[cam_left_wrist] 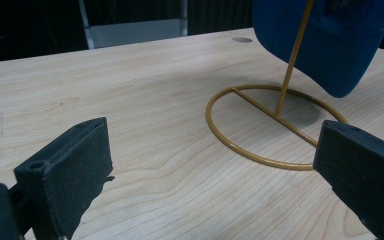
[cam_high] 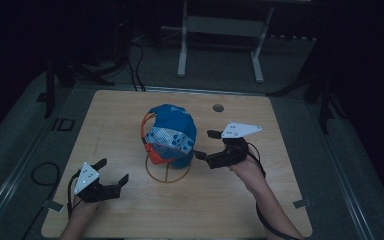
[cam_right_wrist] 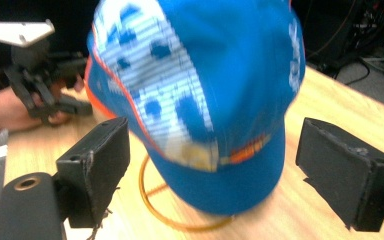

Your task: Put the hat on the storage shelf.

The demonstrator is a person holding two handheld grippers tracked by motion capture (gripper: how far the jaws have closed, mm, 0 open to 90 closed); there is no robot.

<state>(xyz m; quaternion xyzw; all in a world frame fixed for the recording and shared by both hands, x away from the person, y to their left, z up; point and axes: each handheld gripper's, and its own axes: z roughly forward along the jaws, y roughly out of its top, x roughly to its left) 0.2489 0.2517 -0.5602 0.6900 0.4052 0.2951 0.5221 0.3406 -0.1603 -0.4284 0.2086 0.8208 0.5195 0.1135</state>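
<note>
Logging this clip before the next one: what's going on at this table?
A person holds a tool in each hand at a light wooden table. A blue cap with an orange-edged patterned brim sits on a gold wire stand with a ring base. The right tool is open beside the cap, jaws either side of it in the right gripper view, not touching. The left tool waits open, nothing between its jaws.

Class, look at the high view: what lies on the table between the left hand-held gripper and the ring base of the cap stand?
Nothing: between the left hand-held gripper and the stand's ring base there is bare wooden table, in both the high view and the left gripper view.
</note>
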